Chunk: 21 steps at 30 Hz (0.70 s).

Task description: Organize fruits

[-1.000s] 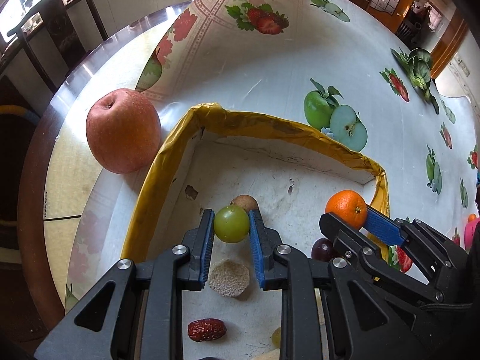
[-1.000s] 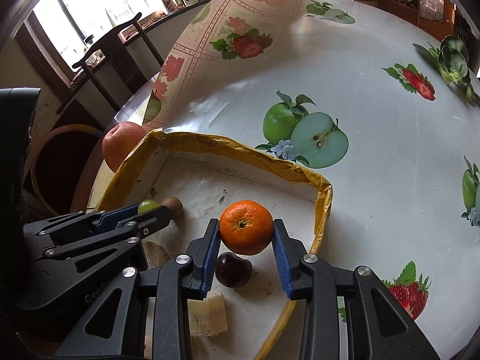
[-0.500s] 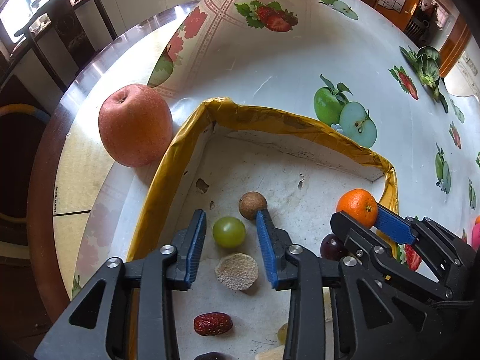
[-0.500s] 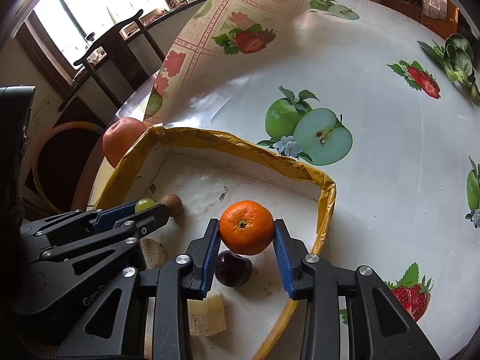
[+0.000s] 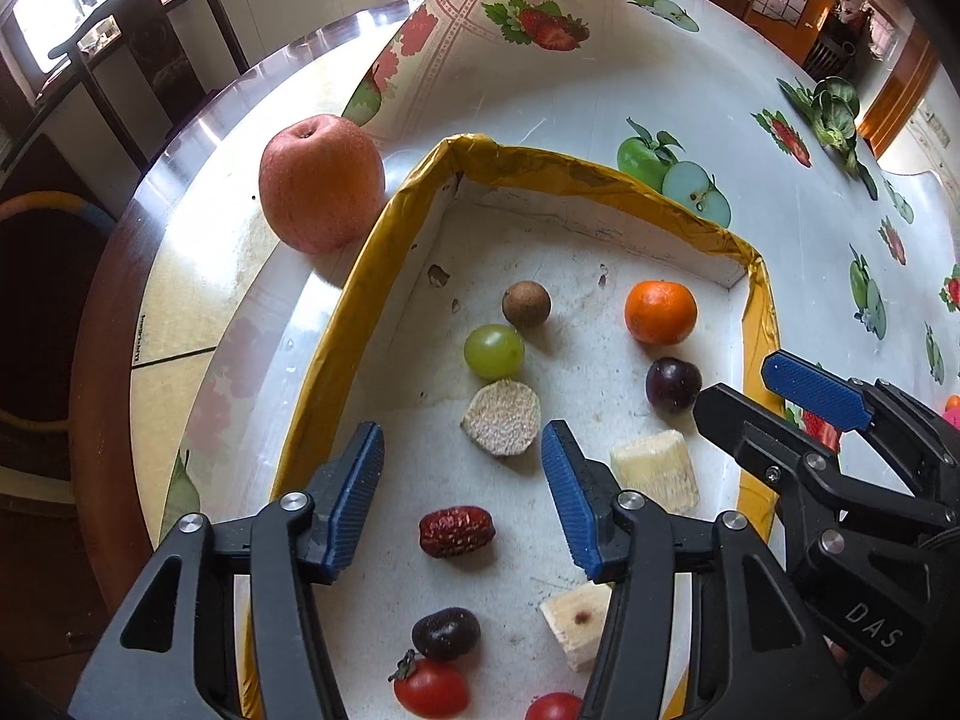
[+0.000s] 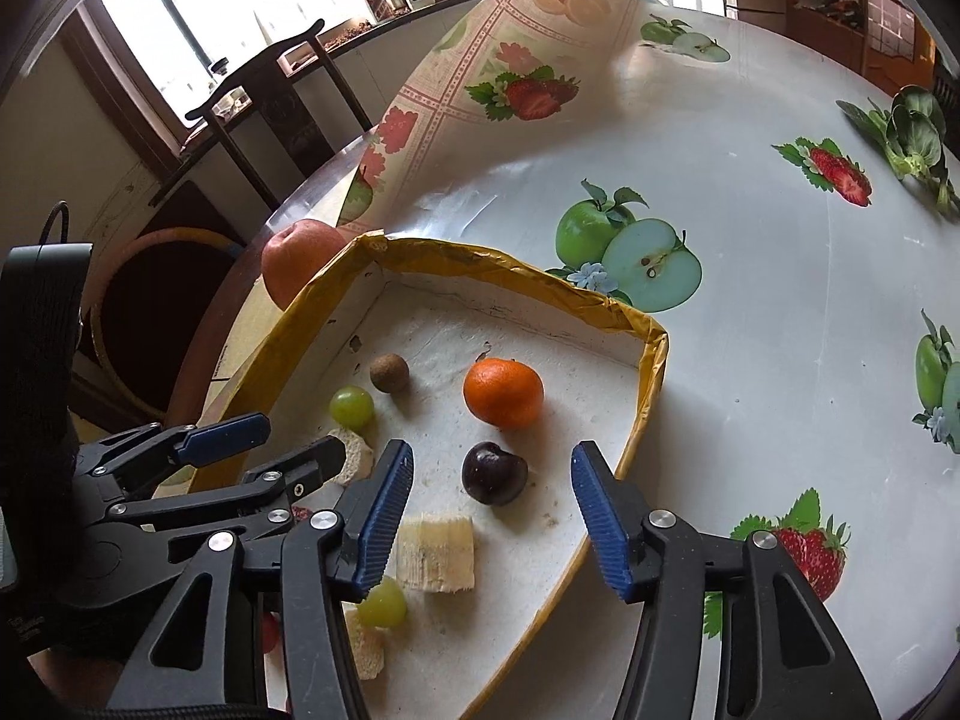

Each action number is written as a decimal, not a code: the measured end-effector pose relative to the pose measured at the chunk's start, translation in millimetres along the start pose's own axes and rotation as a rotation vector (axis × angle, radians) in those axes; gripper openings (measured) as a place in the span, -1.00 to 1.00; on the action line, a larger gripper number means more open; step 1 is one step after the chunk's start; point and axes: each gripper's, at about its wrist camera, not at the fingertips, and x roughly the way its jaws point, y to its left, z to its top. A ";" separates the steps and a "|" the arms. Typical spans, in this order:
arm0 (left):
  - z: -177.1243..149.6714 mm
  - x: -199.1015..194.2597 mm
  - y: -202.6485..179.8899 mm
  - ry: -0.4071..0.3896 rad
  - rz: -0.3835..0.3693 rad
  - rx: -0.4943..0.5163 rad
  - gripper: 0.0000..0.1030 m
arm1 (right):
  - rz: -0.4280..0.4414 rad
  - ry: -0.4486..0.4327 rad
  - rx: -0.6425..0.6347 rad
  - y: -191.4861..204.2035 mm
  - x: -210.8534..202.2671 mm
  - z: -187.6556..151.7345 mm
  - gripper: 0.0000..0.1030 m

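Both the left gripper (image 5: 462, 483) and the right gripper (image 6: 492, 510) hang spread and empty over the yellow-taped white tray (image 5: 336, 324), while the big red apple (image 5: 321, 183) beside it looks heavy, smooth and firm, best pinched across its middle.

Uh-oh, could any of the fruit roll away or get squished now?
Maybe. The tangerine and green grape lie loose on the tray floor, so a bump could send them rolling into the brown longan or dark cherry. The big apple sits outside the tray near the table's edge and might roll off. Both grippers, left and right, hang open close above the soft fruit and could squash it.
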 end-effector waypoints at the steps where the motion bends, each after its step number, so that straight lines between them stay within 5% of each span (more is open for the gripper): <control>1: -2.8 -1.8 -0.6 -0.001 -0.003 0.002 0.04 | 0.003 -0.002 -0.008 1.0 -3.2 -2.6 0.10; 9: -29.9 -30.9 3.5 -0.033 -0.017 0.006 0.07 | 0.029 -0.013 -0.080 8.0 -30.5 -28.8 0.11; 13: -42.7 -47.0 3.8 -0.066 0.012 0.023 0.48 | 0.067 -0.022 -0.125 11.3 -42.1 -43.5 0.23; 21: -71.3 -65.6 4.6 -0.075 0.025 0.040 0.48 | 0.116 -0.015 -0.231 17.9 -59.4 -69.5 0.48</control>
